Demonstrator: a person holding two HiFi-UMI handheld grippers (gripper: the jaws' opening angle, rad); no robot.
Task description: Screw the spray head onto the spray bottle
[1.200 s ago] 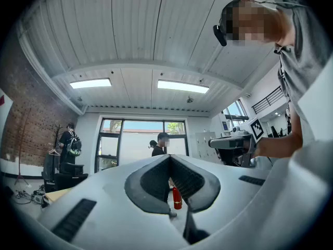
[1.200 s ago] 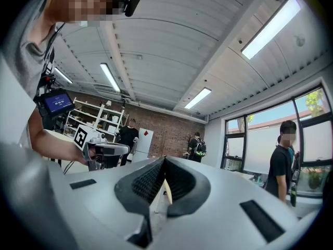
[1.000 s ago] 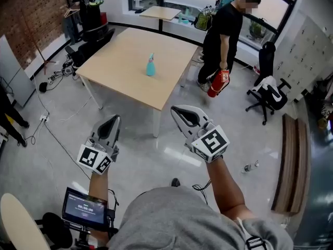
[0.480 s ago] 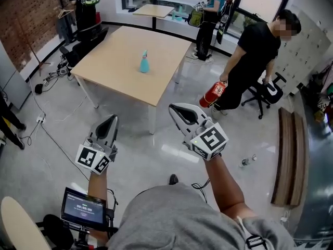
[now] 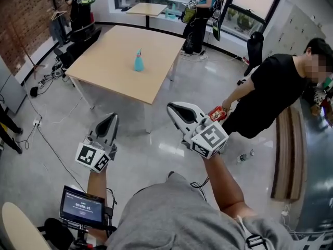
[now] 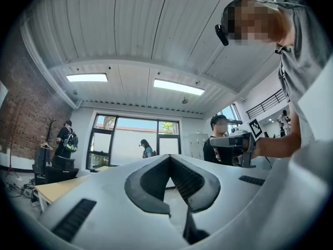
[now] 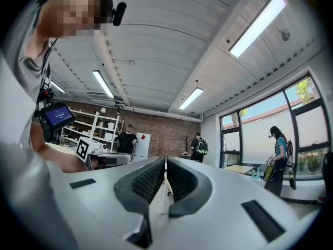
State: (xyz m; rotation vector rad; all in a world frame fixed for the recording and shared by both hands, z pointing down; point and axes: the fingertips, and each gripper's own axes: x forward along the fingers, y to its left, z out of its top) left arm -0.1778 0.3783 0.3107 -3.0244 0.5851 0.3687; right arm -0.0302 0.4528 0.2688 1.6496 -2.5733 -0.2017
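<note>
Open office floor (image 5: 57,119), table (image 5: 112,48) well ahead. Both jaws pressed together, empty: your left gripper (image 5: 109,120) and right gripper (image 5: 175,109) idle because the spray bottle (image 5: 138,62) stands upright on the table, well beyond reach; approach first.

— Colour of the spray bottle (image 5: 138,61)?
— Teal, top to bottom, against the pale blond wood of the counter (image 5: 109,51).
— And on the left gripper (image 5: 111,119) and right gripper (image 5: 175,108)?
— Off-white shells, dark grey ribbed lining on the jaws, black-and-white square markers on each cube.
— Anything bright round about?
— Red on the fire extinguisher (image 5: 217,113), next to a black shirt (image 5: 278,95). Glossy pale grey for the floor (image 5: 57,129), reddish-brown brick pattern on the wall (image 5: 21,14), heather grey on the near sweatshirt (image 5: 171,217), blue glow on the small screen (image 5: 80,206).
</note>
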